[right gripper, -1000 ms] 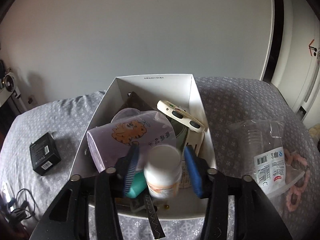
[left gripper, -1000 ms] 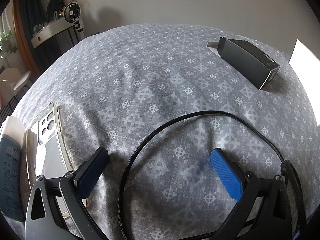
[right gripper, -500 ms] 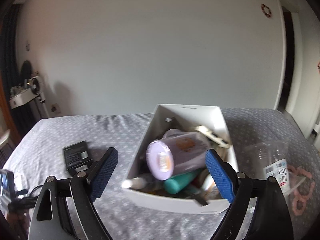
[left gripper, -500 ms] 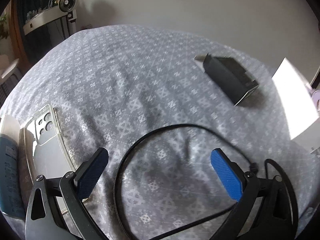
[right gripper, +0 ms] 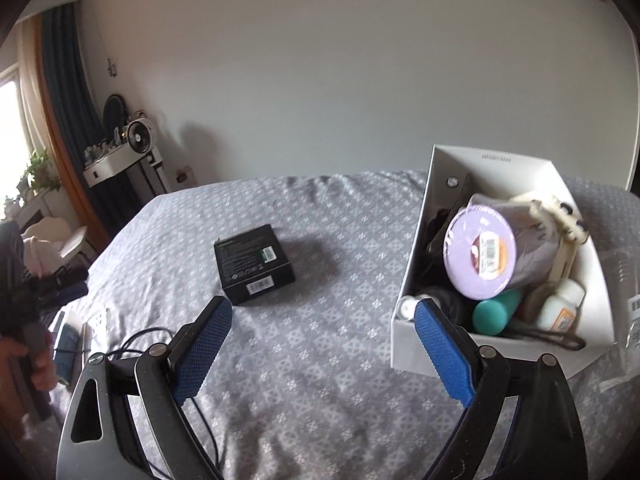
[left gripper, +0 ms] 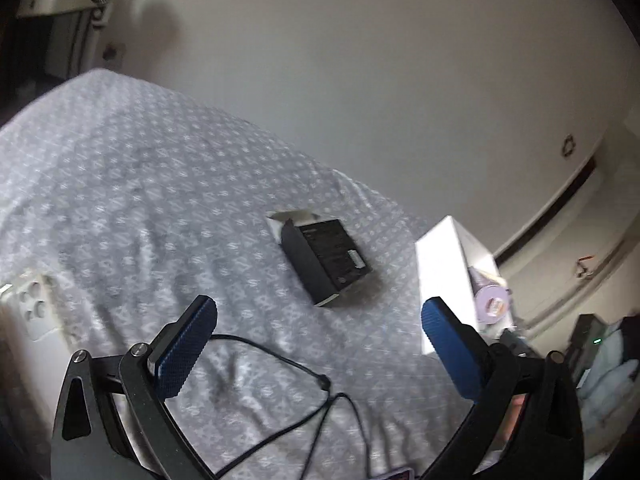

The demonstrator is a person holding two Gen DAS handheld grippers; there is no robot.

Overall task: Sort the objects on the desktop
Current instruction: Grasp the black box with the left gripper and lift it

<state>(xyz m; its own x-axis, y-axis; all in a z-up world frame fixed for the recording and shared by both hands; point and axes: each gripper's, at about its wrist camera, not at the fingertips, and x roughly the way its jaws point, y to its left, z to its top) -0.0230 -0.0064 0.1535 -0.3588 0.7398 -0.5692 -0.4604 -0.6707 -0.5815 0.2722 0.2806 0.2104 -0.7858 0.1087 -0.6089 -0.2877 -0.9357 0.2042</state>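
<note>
A small black box point(right gripper: 253, 262) point(left gripper: 326, 262) lies on the grey patterned cloth, ahead of both grippers. My right gripper point(right gripper: 320, 322) is open and empty, hovering above the cloth between the black box and a white box point(right gripper: 404, 320) packed with a lilac cup point(right gripper: 480, 252), a teal bottle point(right gripper: 496, 312), a white pill bottle point(right gripper: 558, 312) and more. My left gripper point(left gripper: 316, 332) is open too, with nothing between its fingers, raised over a black cable point(left gripper: 308, 384) point(right gripper: 136, 340). A clear phone case point(left gripper: 34, 306) lies at the left.
A clear plastic bag point(right gripper: 628, 300) lies right of the white box point(left gripper: 444, 268). A hand point(right gripper: 24, 364) on a gripper handle shows at the left edge. A shelf with a small fan point(right gripper: 138, 136) stands by the far wall, beside curtains.
My right gripper opened, let the white pill bottle go into the white box, and swung left over the cloth. My left gripper rose and tilted up, still open, so the cable and black box dropped lower in view.
</note>
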